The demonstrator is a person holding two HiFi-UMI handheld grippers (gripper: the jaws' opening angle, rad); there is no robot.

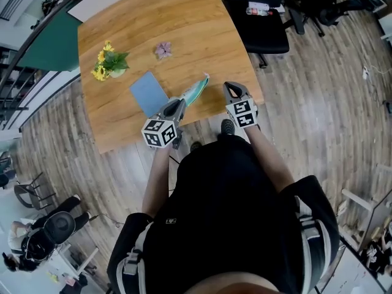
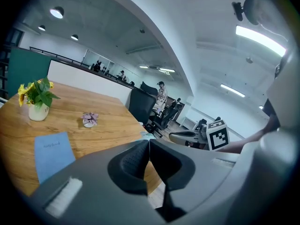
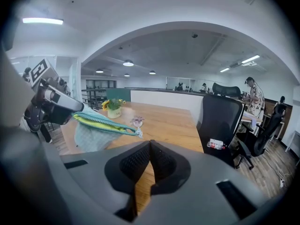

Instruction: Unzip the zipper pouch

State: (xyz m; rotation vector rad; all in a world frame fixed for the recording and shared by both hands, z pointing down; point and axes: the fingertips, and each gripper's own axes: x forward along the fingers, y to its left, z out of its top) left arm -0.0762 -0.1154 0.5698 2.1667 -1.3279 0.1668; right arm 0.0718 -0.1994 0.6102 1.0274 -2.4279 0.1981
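Observation:
A teal zipper pouch [image 1: 196, 90] with a yellow-green zip edge hangs over the wooden table's [image 1: 141, 23] near edge. My left gripper [image 1: 180, 105] is shut on its near end. In the right gripper view the pouch [image 3: 98, 128] droops from the left gripper [image 3: 49, 106], and the zipper pull [image 3: 136, 134] dangles at its far tip. My right gripper [image 1: 233, 89] is shut with nothing between its pads, to the right of the pouch and apart from it. In the left gripper view only a teal sliver of the pouch [image 2: 148, 136] shows above the closed jaws, with the right gripper [image 2: 190, 137] beyond.
On the table lie a blue notebook [image 1: 149, 94], a pot of yellow flowers [image 1: 110, 63] and a small pink flower [image 1: 163, 49]. A black office chair [image 1: 263, 23] stands off the table's right side. The person stands at the table's near edge.

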